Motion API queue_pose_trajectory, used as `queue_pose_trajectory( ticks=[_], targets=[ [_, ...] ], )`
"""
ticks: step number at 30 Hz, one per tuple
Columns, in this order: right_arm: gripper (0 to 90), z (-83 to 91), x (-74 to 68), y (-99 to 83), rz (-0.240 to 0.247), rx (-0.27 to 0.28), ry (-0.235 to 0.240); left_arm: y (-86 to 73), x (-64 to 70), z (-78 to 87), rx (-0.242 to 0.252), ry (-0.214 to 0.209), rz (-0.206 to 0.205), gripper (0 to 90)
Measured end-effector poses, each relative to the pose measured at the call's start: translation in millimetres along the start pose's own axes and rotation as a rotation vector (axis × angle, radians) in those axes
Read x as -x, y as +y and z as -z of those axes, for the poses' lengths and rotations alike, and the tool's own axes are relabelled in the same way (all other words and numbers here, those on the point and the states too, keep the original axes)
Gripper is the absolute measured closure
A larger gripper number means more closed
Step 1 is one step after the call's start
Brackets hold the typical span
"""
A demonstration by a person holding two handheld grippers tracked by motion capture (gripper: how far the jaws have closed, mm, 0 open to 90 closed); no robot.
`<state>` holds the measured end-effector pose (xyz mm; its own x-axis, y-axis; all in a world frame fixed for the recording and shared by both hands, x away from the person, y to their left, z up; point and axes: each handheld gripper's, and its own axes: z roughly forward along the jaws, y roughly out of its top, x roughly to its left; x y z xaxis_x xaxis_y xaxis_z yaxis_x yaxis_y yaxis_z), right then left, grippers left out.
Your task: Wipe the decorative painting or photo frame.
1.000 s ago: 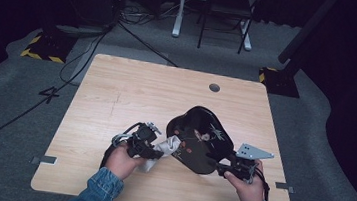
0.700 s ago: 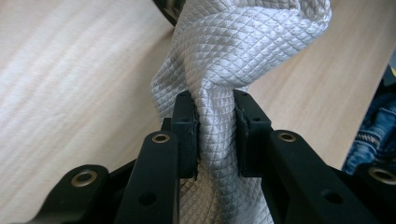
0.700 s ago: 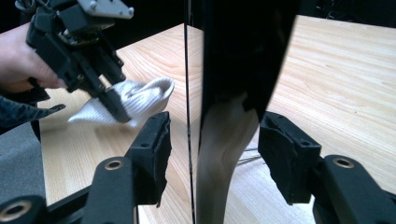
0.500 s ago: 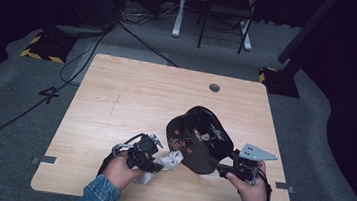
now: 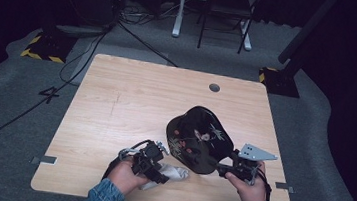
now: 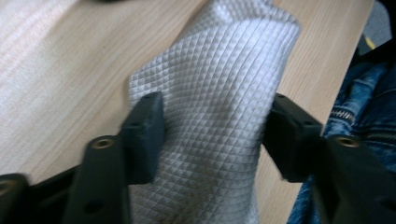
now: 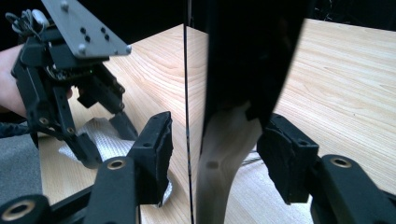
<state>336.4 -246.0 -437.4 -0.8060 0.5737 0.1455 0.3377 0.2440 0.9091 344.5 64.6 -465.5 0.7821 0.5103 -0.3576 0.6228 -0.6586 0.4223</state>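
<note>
A glossy black plate (image 5: 197, 140) with small painted figures stands tilted up on the wooden table (image 5: 131, 100), right of the middle. My right gripper (image 5: 222, 168) is shut on its near right rim; in the right gripper view the dark plate (image 7: 252, 46) sits edge-on between the jaws. My left gripper (image 5: 161, 174) is low near the table's front edge, left of the plate and apart from it. It is shut on a white quilted cloth (image 6: 219, 93), whose loose end (image 5: 176, 172) lies on the wood.
A round cable hole (image 5: 214, 87) is in the table's far right part. Chair and stand legs (image 5: 215, 19) rise behind the table, with cables on the grey floor (image 5: 40, 101) at the left. Denim sleeves come in at the front edge.
My left gripper has drawn back from the plate toward the front edge, taking the cloth down onto the table. The right gripper and the tilted plate have hardly moved.
</note>
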Motion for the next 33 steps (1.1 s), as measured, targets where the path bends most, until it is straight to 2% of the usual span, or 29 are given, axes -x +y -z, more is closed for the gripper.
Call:
queue_pose_trajectory(
  ticks=[6, 11, 17, 21, 23, 26, 28, 31, 33],
  targets=[
    [46.1, -0.3, -3.3, 0.7, 0.003, 0.000, 0.003, 0.1, -1.7, 16.9, 0.086, 0.000, -0.005, 32.8],
    [45.6, -0.1, -4.5, 0.7, 0.008, -0.005, -0.010, 0.1, -3.9, 33.5, 0.179, 0.040, 0.001, 33.1],
    [45.8, 2.8, -6.7, 2.0, 0.015, -0.005, -0.030, 2.1, -6.3, 48.2, 0.262, 0.088, -0.004, 34.1],
    [49.7, 4.9, -8.6, 2.9, 0.014, -0.017, -0.043, 3.6, -10.3, 56.6, 0.336, 0.119, -0.011, 37.2],
    [51.2, 5.9, -10.1, 3.5, 0.010, -0.021, -0.050, 4.1, -15.4, 59.0, 0.373, 0.130, -0.001, 38.4],
    [54.1, 7.7, -13.2, 4.6, 0.009, -0.033, -0.066, 6.5, -22.7, 60.4, 0.389, 0.145, 0.001, 40.1],
    [56.2, 9.5, -15.4, 5.2, 0.011, -0.050, -0.100, 9.0, -26.2, 61.9, 0.394, 0.180, -0.003, 42.9],
    [59.1, 12.3, -17.9, 4.9, -0.009, -0.067, -0.128, 14.8, -31.6, 63.5, 0.415, 0.189, 0.004, 42.3],
    [63.1, 13.7, -18.7, 4.7, -0.018, -0.068, -0.123, 18.0, -35.1, 62.7, 0.433, 0.190, -0.011, 41.6]
  ],
)
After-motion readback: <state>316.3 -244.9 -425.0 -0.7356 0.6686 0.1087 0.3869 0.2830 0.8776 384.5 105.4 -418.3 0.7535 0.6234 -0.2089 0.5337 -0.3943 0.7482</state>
